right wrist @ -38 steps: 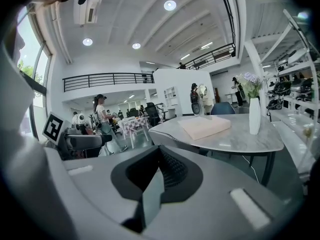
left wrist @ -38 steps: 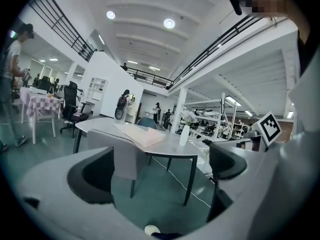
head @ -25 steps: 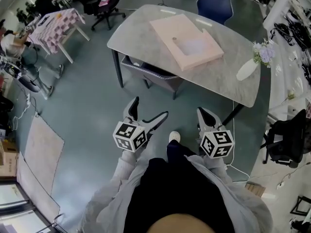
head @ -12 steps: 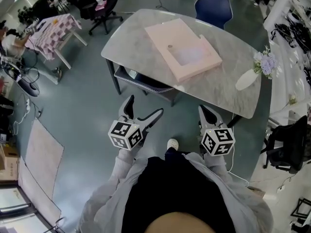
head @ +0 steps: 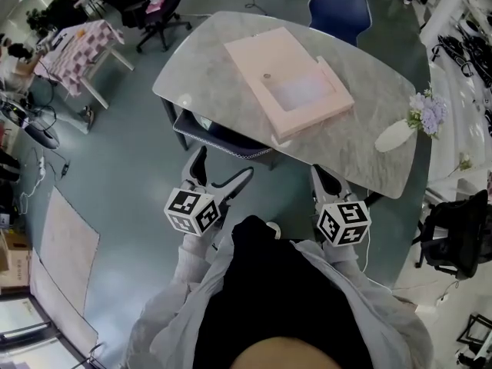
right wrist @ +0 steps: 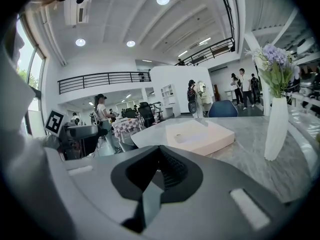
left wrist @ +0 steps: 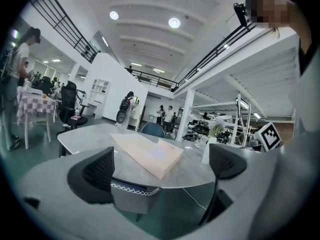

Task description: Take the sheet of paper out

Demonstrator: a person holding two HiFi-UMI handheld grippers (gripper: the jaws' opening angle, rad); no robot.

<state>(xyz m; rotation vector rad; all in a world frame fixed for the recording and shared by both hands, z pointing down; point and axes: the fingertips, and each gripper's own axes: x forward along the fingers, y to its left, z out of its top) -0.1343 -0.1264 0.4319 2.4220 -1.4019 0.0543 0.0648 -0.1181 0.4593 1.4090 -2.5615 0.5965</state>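
Observation:
A flat pink box [head: 288, 79] lies on the grey marble table [head: 207, 68], with a pale sheet [head: 300, 92] in its shallow recess. The box also shows in the left gripper view [left wrist: 150, 154] and the right gripper view [right wrist: 192, 134]. Both grippers are held low in front of the person, short of the table's near edge. My left gripper [head: 224, 166] stands open with nothing between its jaws, seen again in its own view [left wrist: 162, 166]. My right gripper [head: 321, 179] is shut and empty, its jaws pressed together [right wrist: 159, 171].
A white vase with purple flowers [head: 400, 133] stands at the table's right end. A dark chair [head: 223, 138] is tucked under the near edge and a blue chair [head: 338, 2] is behind. A black office chair [head: 457, 233] is at right, a checkered table [head: 81, 41] far left.
The person has stepped closer to the table, so it sits nearer and lower in the head view. Both grippers keep their states, left open and right shut.

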